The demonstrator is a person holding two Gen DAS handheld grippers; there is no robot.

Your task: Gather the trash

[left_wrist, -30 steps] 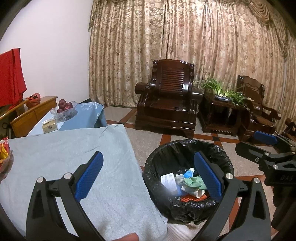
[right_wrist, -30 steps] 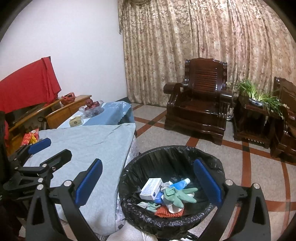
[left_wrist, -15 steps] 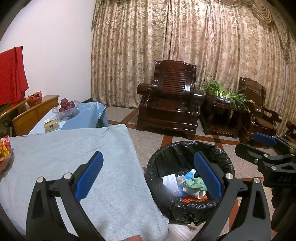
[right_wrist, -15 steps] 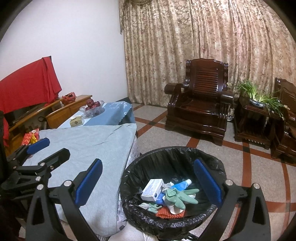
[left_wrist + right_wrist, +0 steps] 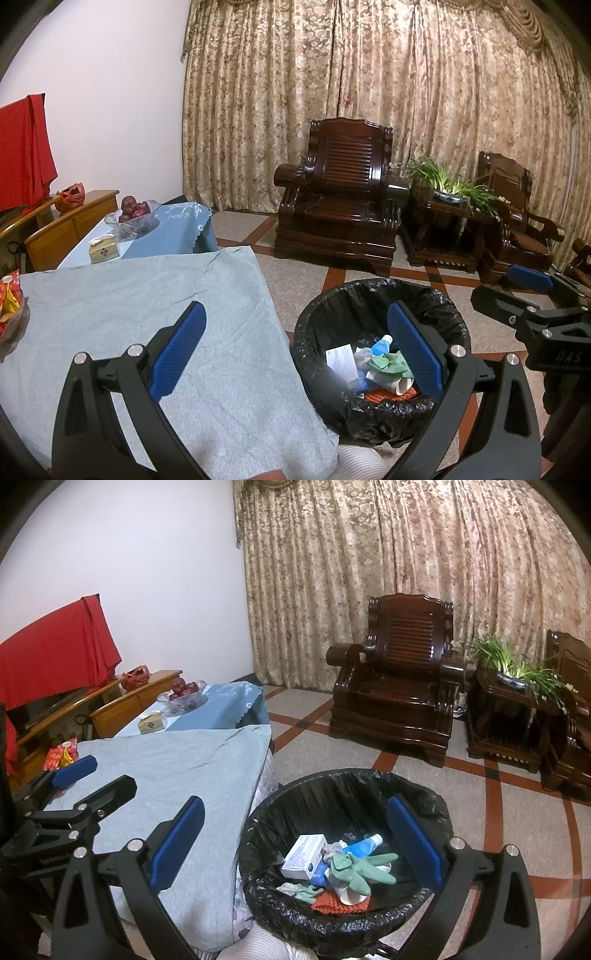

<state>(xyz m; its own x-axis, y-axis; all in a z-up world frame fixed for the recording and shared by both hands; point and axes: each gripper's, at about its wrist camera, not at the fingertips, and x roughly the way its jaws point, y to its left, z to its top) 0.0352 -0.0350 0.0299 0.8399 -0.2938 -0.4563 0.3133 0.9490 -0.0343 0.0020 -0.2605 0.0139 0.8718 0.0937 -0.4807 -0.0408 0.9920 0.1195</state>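
Up close, the left gripper (image 5: pixel 295 347) and the right gripper (image 5: pixel 295 834) both hang with their blue-padded jaws spread wide, nothing between them. Just beyond sits the round bin lined with a black plastic bag (image 5: pixel 343 786), beside the table draped in a pale blue-grey cloth (image 5: pixel 147 295). Inside the bin lie a white cardboard box (image 5: pixel 304 856), a blue tube with a white cap (image 5: pixel 364 845), crumpled green rubber gloves (image 5: pixel 356 869) and an orange-red textured piece (image 5: pixel 338 902). Farther off stands a dark carved wooden armchair (image 5: pixel 340 199).
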